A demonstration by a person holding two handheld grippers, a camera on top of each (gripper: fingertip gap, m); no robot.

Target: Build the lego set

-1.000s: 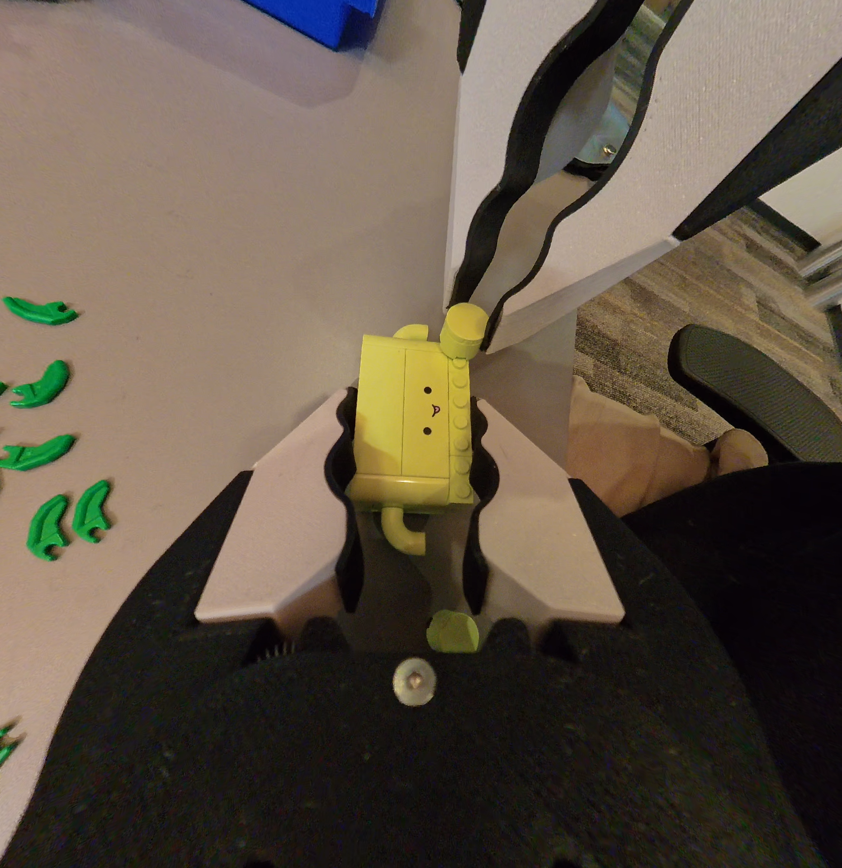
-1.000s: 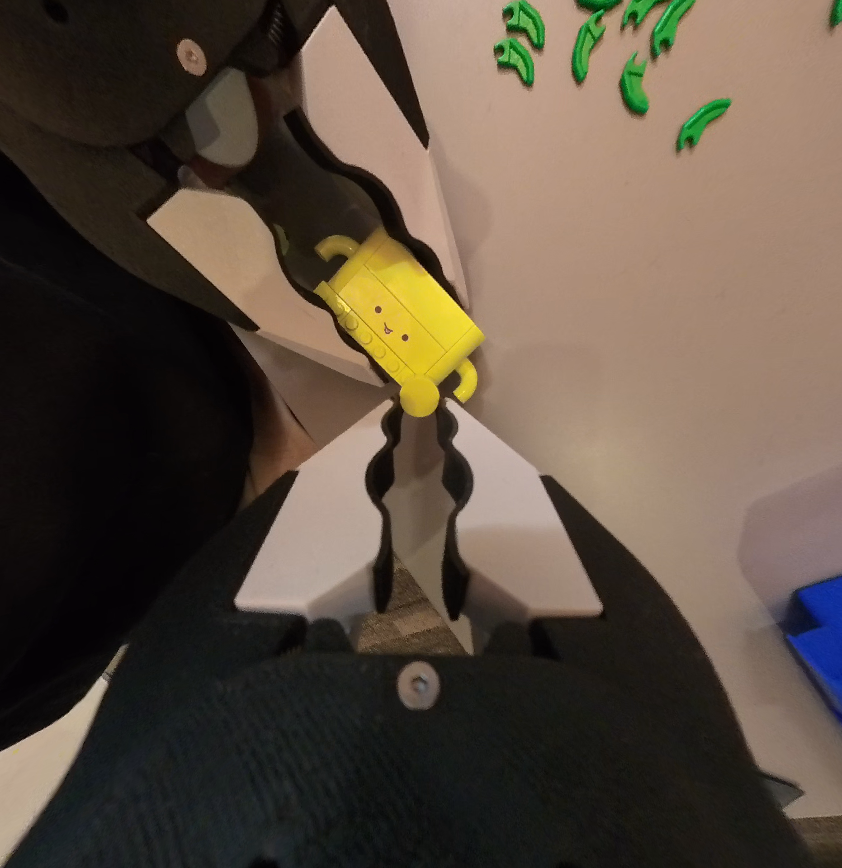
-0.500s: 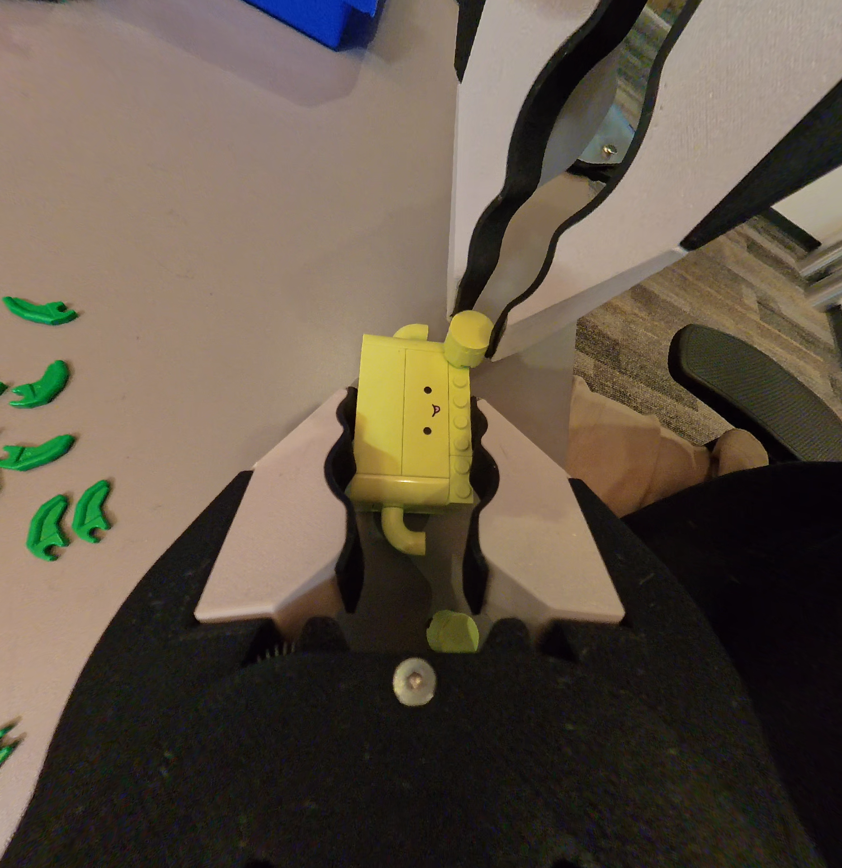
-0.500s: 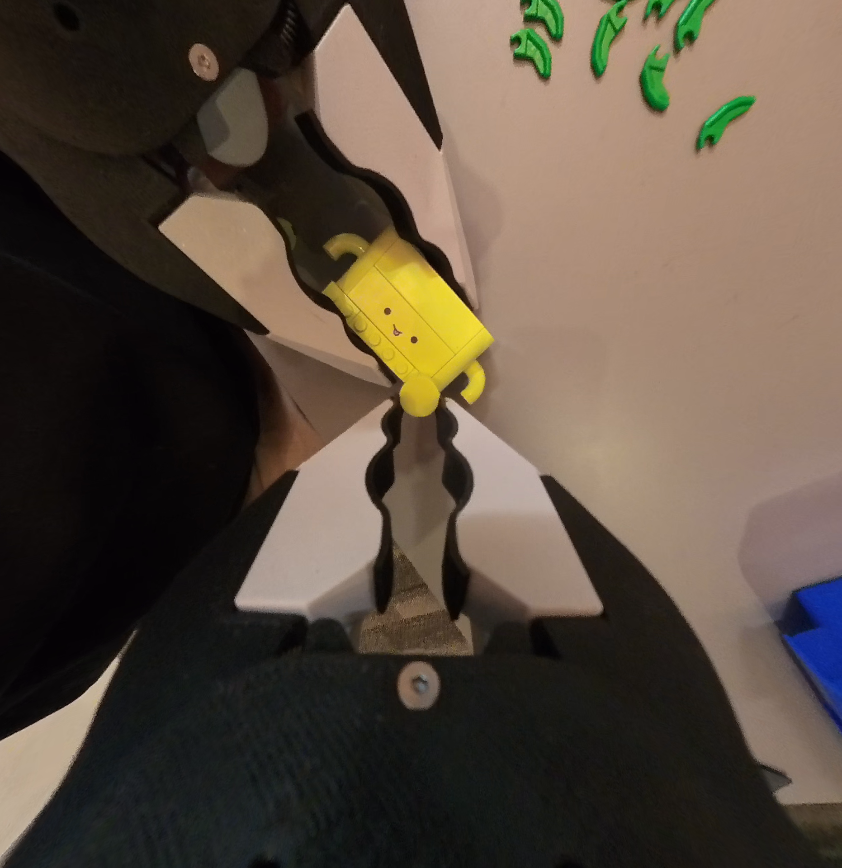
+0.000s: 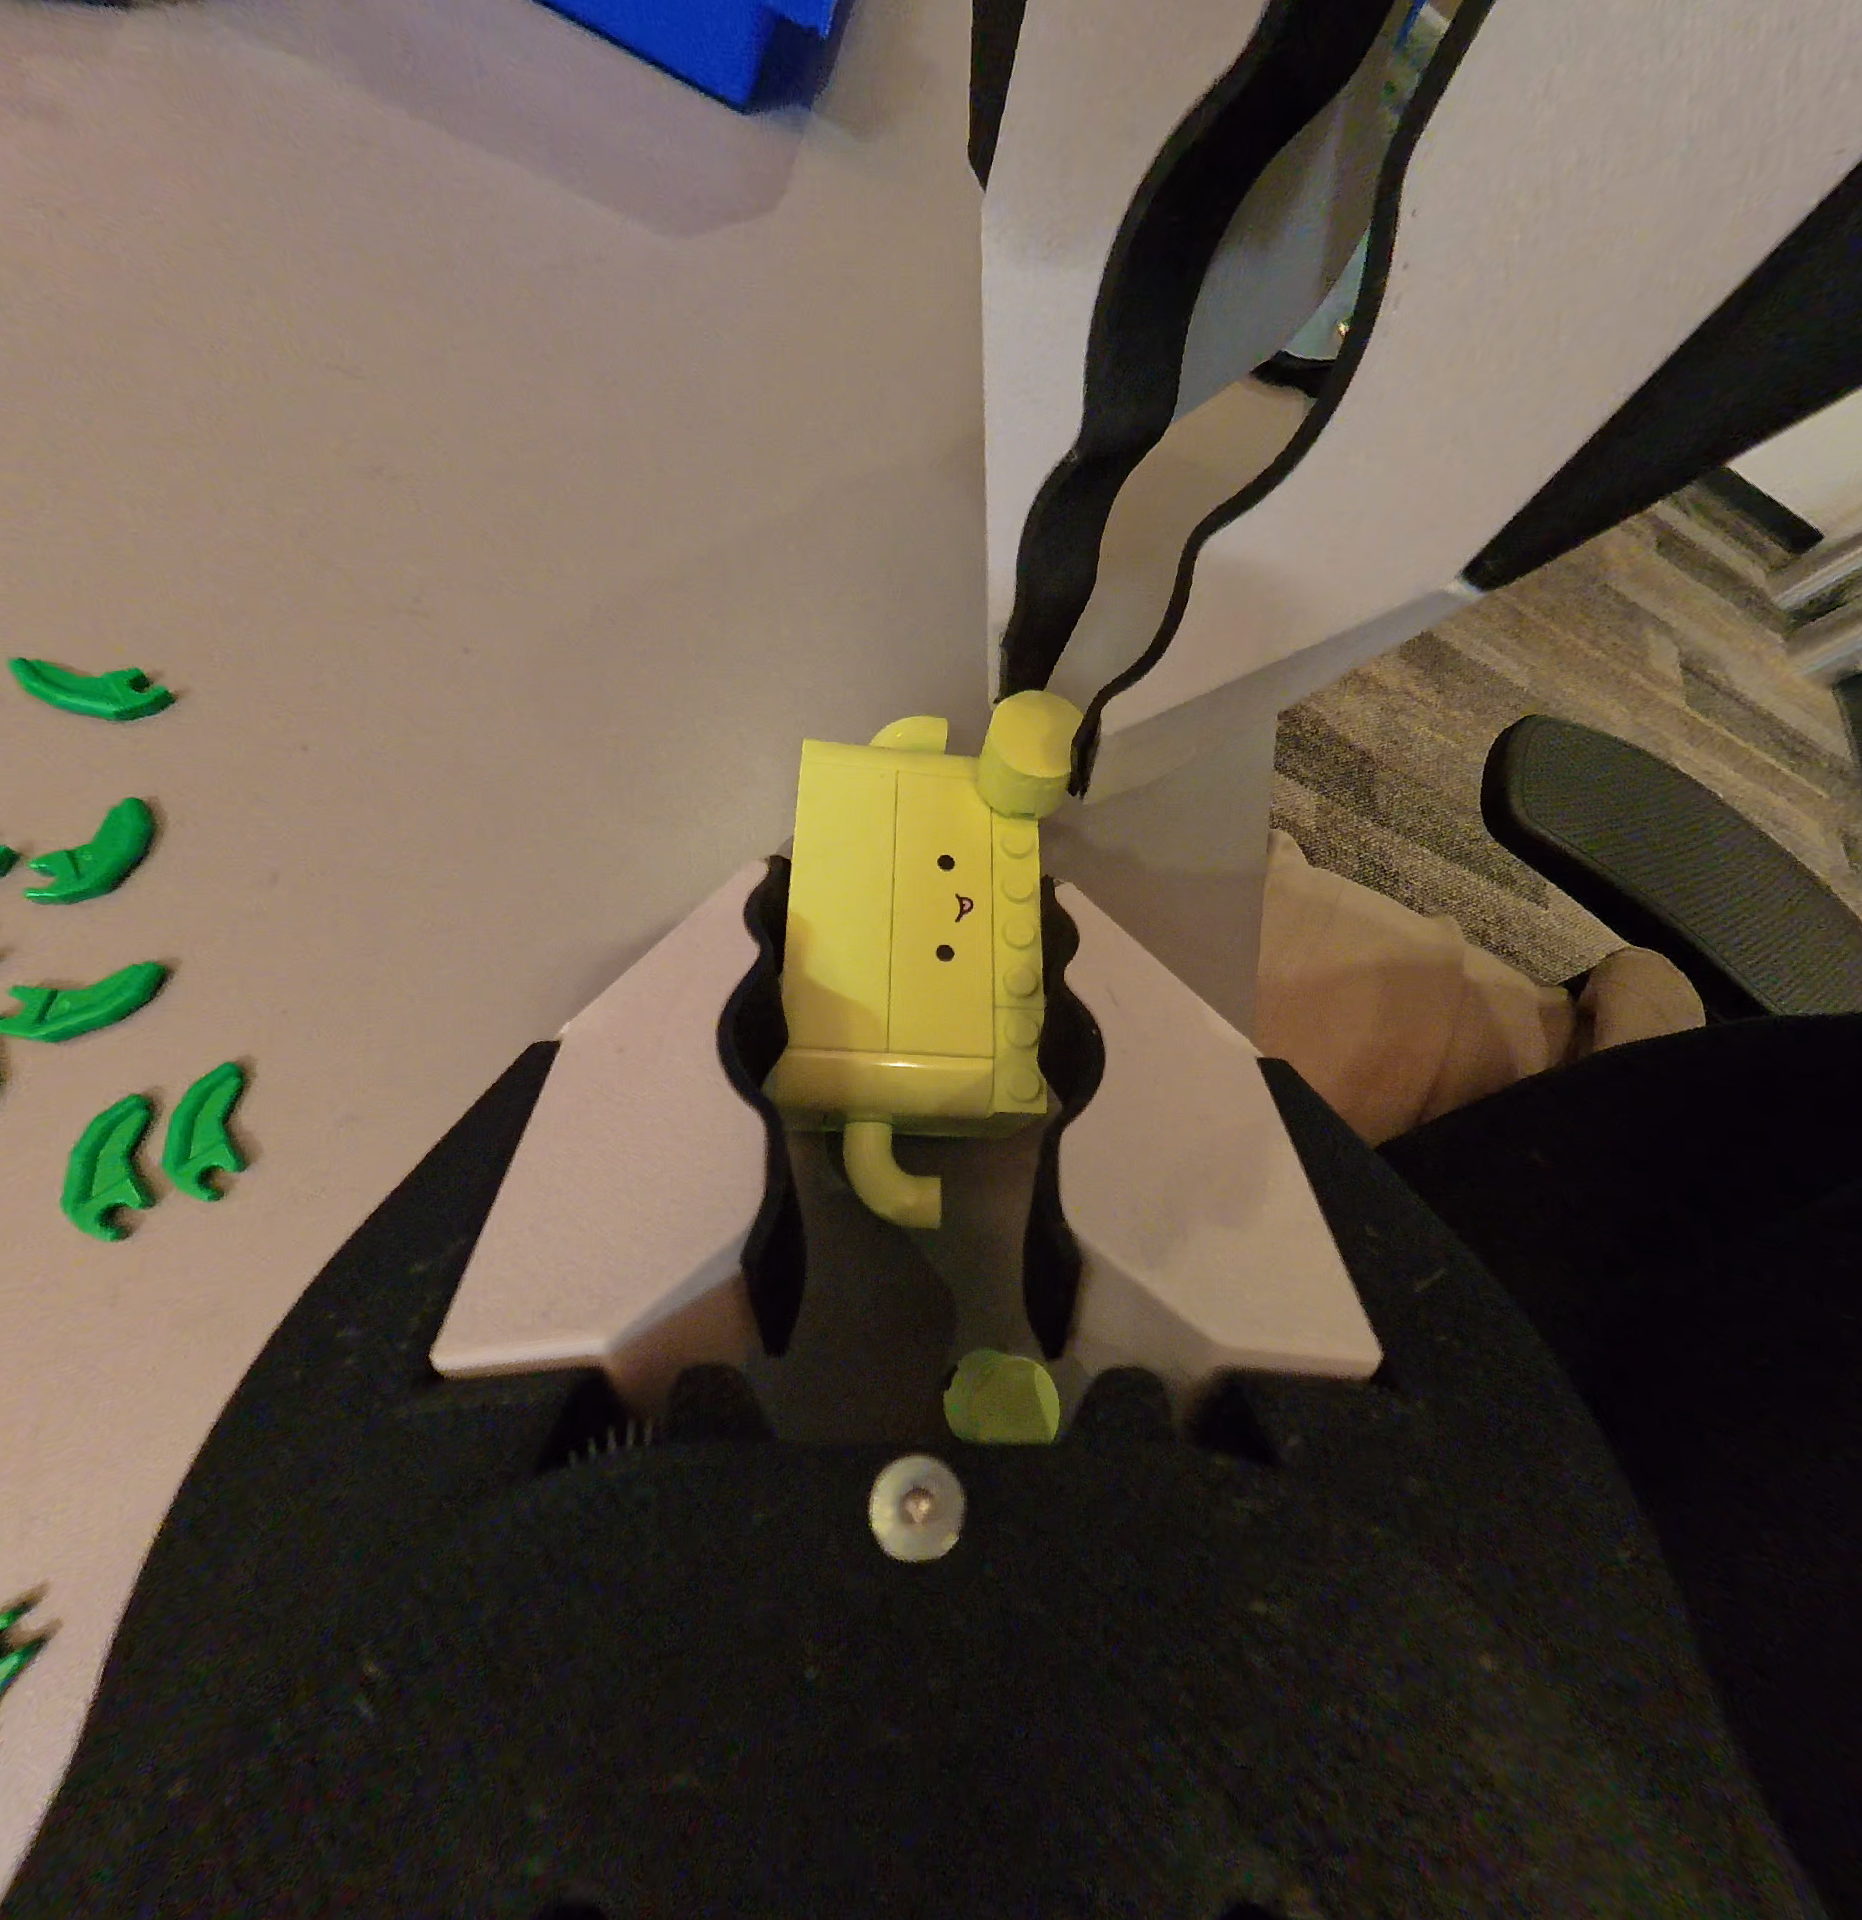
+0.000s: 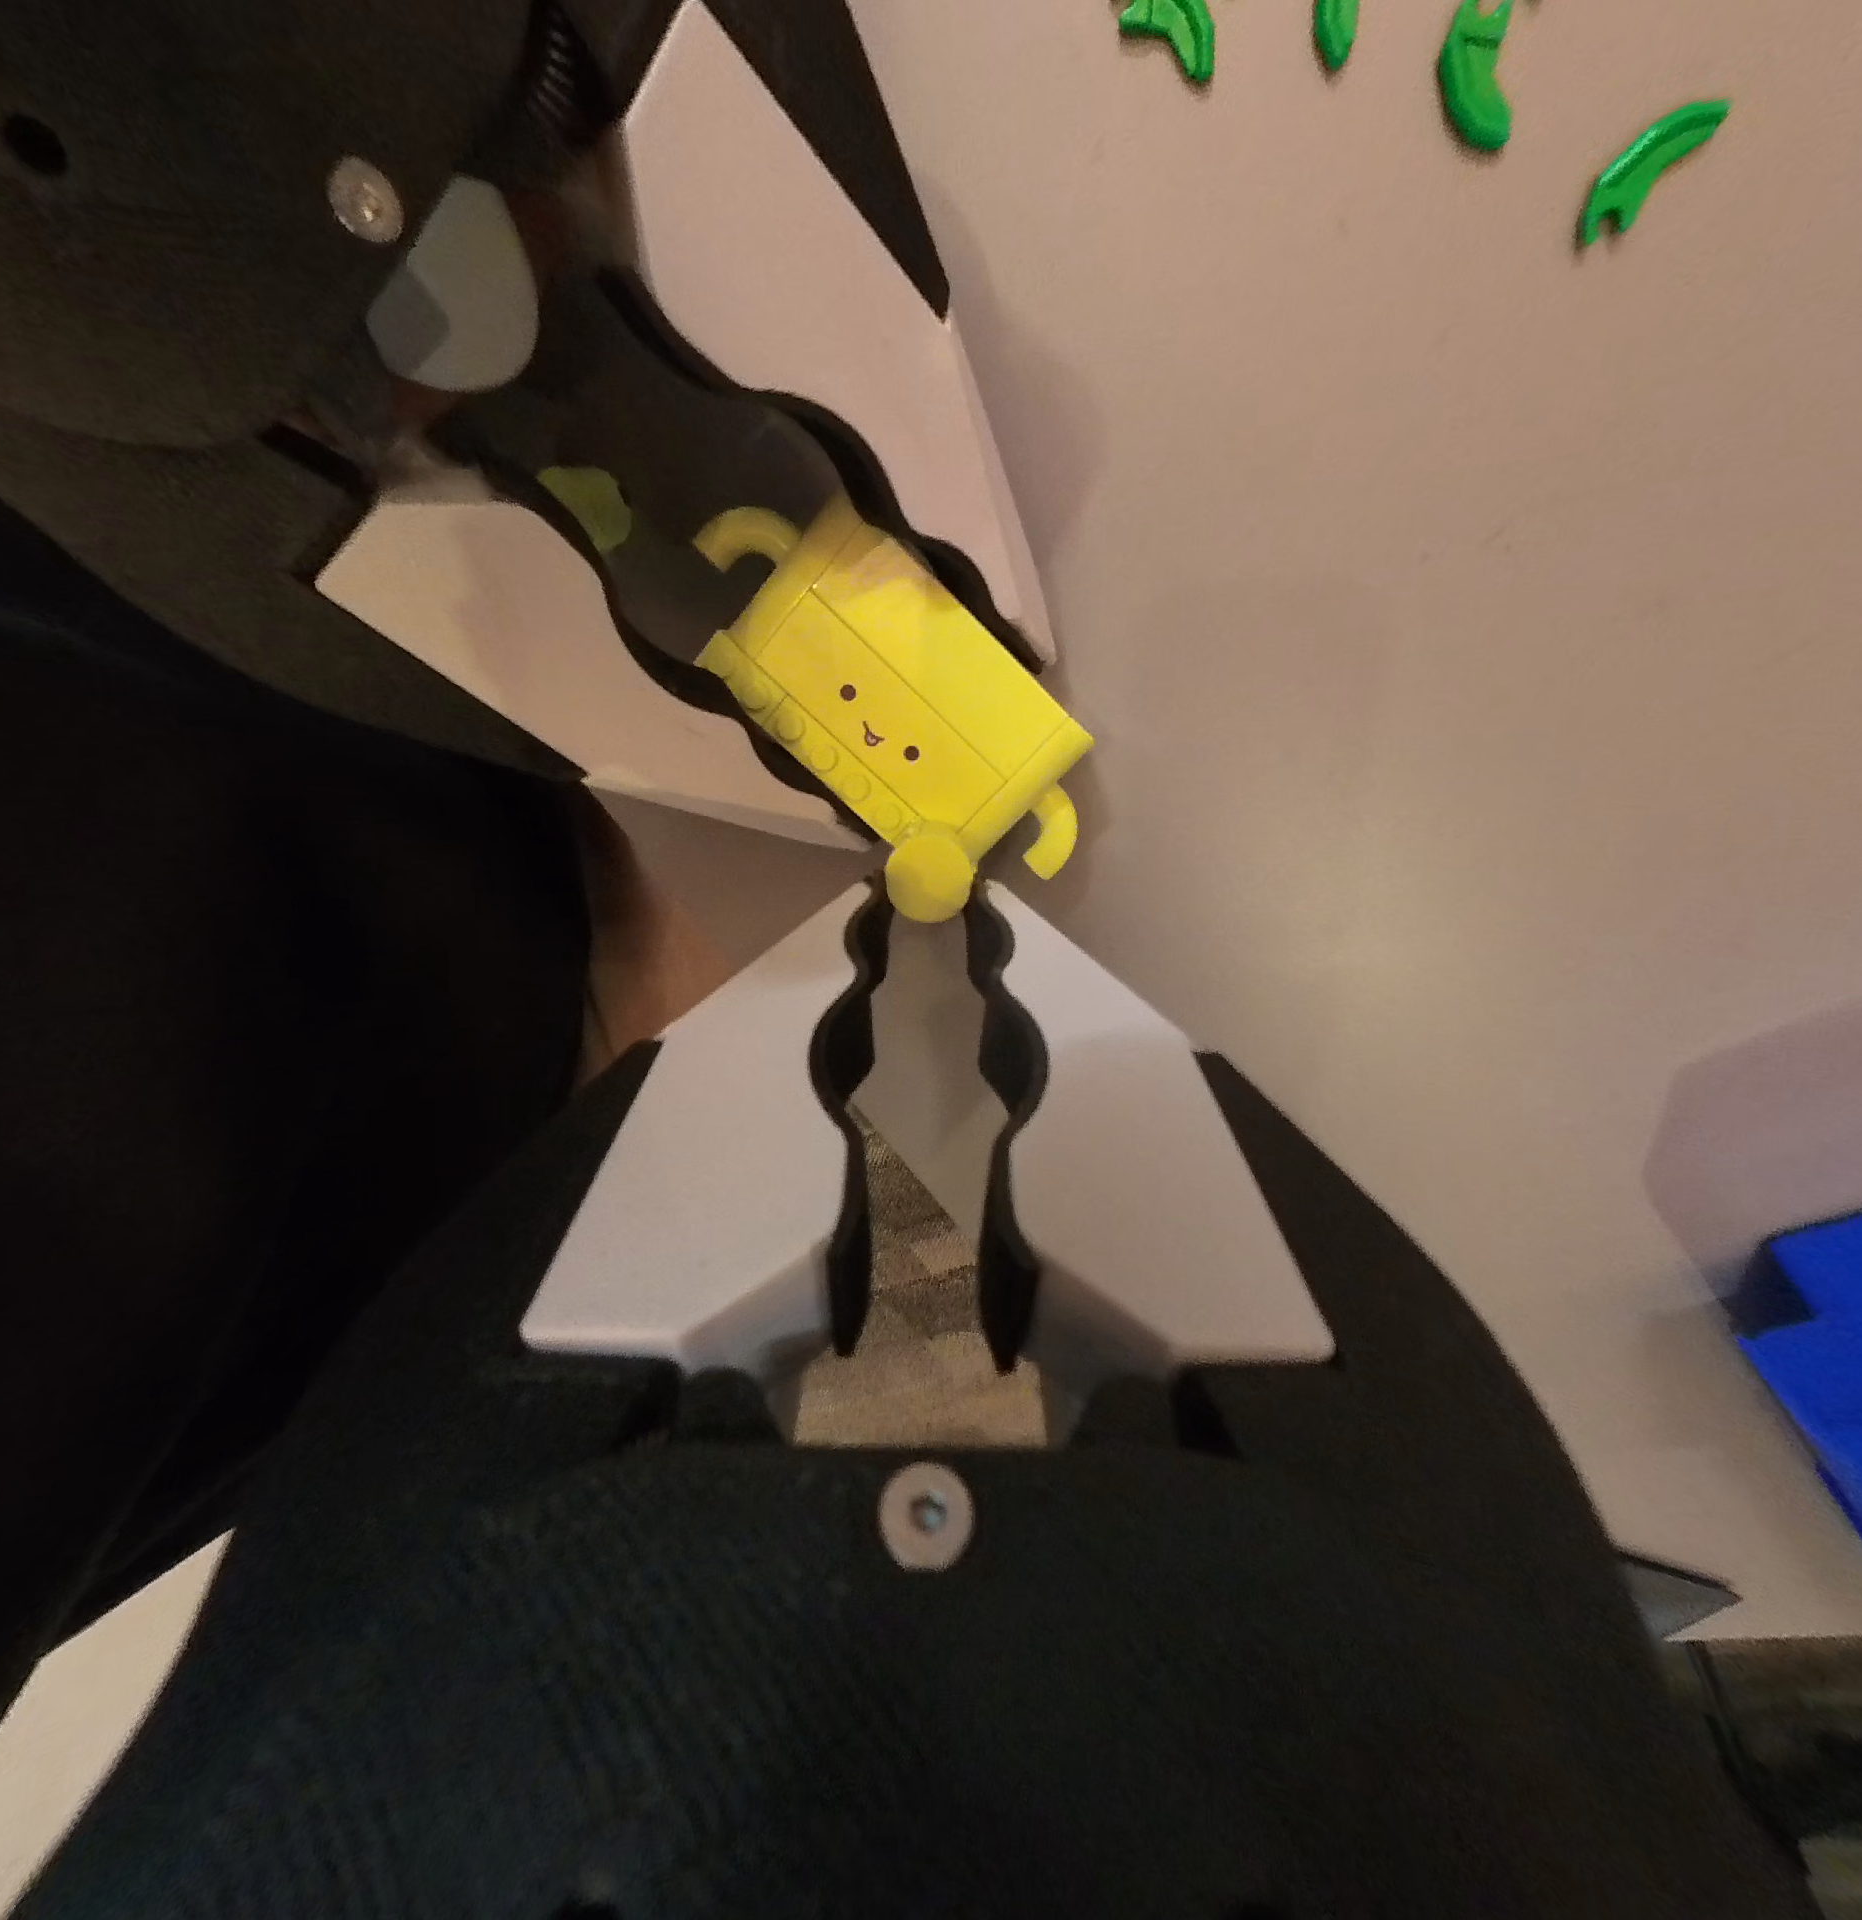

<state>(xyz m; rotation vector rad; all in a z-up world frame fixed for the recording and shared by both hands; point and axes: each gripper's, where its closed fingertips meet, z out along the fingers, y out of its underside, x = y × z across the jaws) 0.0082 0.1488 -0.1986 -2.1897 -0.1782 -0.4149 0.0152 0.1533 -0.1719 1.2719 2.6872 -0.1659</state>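
Note:
My left gripper is shut on a yellow lego body with a small printed face, studs along one side and a hook at each end. It is held above the table. My right gripper is shut on a small yellow round piece at its fingertips. The round piece touches the studded corner of the body. In the left wrist view the round piece sits at the body's far right corner, under the right gripper. Another yellow-green round bit shows deep between the left fingers.
Several green curved leaf pieces lie loose on the pale table; they also show in the right wrist view. A blue bin stands at the far side. The table edge, carpet and a black chair are at the right. Left and right tips are no more than a few centimetres apart.
Almost nothing. Both grippers have drifted slightly together over the table. The round piece stays against the same corner of the body.

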